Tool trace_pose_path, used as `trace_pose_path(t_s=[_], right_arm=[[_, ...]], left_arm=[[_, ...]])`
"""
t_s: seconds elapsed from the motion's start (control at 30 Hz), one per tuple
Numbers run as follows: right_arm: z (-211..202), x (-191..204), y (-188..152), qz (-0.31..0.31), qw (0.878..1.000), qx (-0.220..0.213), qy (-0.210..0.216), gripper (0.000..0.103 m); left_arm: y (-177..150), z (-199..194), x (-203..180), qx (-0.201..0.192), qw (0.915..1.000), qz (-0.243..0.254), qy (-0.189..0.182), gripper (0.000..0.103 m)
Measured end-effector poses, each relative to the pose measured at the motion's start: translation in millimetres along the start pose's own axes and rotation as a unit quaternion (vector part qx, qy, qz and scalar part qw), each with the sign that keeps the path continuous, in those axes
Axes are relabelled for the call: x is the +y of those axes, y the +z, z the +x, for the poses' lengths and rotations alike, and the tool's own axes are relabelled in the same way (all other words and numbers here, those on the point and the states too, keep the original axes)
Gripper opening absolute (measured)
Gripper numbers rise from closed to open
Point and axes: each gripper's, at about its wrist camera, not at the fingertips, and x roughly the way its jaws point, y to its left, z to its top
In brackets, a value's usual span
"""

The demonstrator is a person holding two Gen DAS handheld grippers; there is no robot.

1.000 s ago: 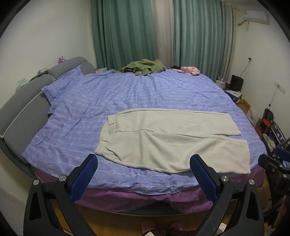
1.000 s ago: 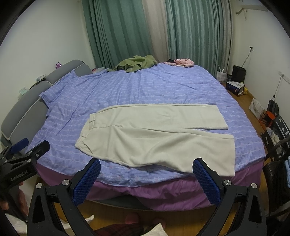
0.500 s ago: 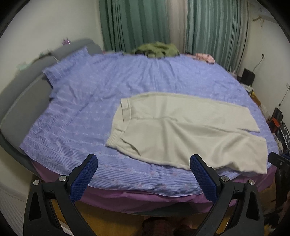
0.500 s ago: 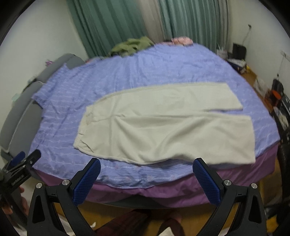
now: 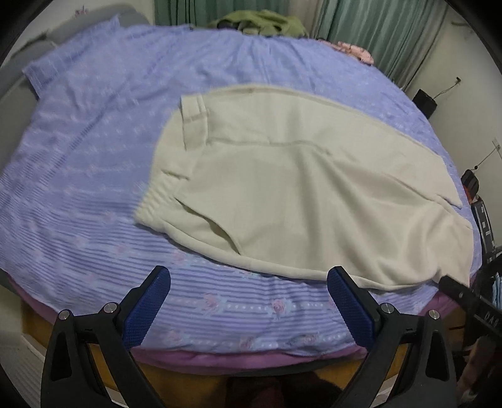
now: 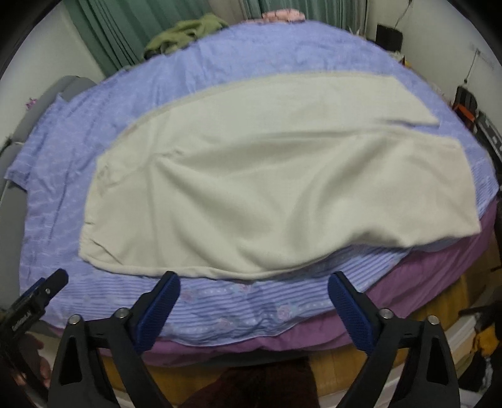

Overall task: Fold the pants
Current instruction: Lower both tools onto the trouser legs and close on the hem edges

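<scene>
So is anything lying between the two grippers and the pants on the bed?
Nothing visible. Between the open left gripper and the cream pants lies only bare striped bedspread. The right gripper, jaws just narrowed slightly with nothing between them, has the same clear strip before it. The green clothes lie at the far edge.

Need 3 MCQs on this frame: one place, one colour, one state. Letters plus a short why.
1. Where do the pants lie?
A. on the floor
B. flat on the bed
C. over a chair

2. What colour are the pants?
A. cream
B. black
C. red

3. The left claw is:
A. shut on the pants
B. shut on the sheet
C. open, holding nothing

Key: 1 B, they are spread on the purple sheet; 2 A, pale cream cloth; 3 C, its pads stand wide apart short of the hem.
</scene>
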Motion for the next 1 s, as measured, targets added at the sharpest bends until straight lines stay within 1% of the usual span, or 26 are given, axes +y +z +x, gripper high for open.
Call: trace_pose_path(t_s=[0.1,0.17,0.33,0.4,0.53,0.63,0.67,0.7,0.73,0.77,0.8,0.83,0.9,0.93,1.0], right_arm=[[30,-6,-5,0.013,1.0,0.018,-0.002,0.093],[45,-11,-9,0.02,1.0,0.024,-0.006,0.09],[82,-17,-19,0.05,0.998,0.041,0.015,0.087],[91,-18,-21,0.05,0.998,0.04,0.019,0.083],[108,-21,-22,0.052,0.998,0.034,0.02,0.082],[118,-27,-18,0.057,0.998,0.03,0.015,0.078],[121,-28,-16,0.059,0.998,0.029,0.015,0.077],[122,-29,-14,0.061,0.998,0.027,0.015,0.073],[123,-30,-12,0.063,0.998,0.025,0.016,0.071],[123,-31,-9,0.062,0.998,0.021,0.014,0.067],[122,-31,-7,0.06,0.998,0.017,0.011,0.061],[120,-30,-3,0.057,0.998,0.013,0.009,0.059],[115,-30,4,0.054,0.998,0.006,0.008,0.046],[110,-29,8,0.048,0.999,0.002,0.004,0.043],[102,-24,14,0.035,0.999,-0.006,-0.006,0.03]], left_arm=[[-3,32,4,0.02,0.9996,-0.021,-0.008,0.096],[-4,51,10,0.034,0.9986,-0.037,-0.019,0.095],[-13,85,27,0.052,0.9946,-0.081,-0.038,0.091],[-16,97,33,0.056,0.9926,-0.098,-0.044,0.09],[-16,115,36,0.048,0.9925,-0.105,-0.04,0.09],[-12,122,31,0.039,0.9939,-0.097,-0.033,0.09],[-10,123,30,0.036,0.9936,-0.101,-0.035,0.09],[-7,124,32,0.033,0.9931,-0.105,-0.041,0.089],[-6,124,32,0.029,0.9927,-0.107,-0.046,0.08],[-4,124,31,0.026,0.9926,-0.108,-0.049,0.073],[0,122,30,0.025,0.9926,-0.108,-0.051,0.06],[3,121,30,0.023,0.9926,-0.108,-0.051,0.045],[8,117,30,0.023,0.9923,-0.11,-0.053,0.03],[11,112,29,0.02,0.9924,-0.107,-0.057,0.023],[14,101,27,0.013,0.9929,-0.102,-0.061,0.019]])
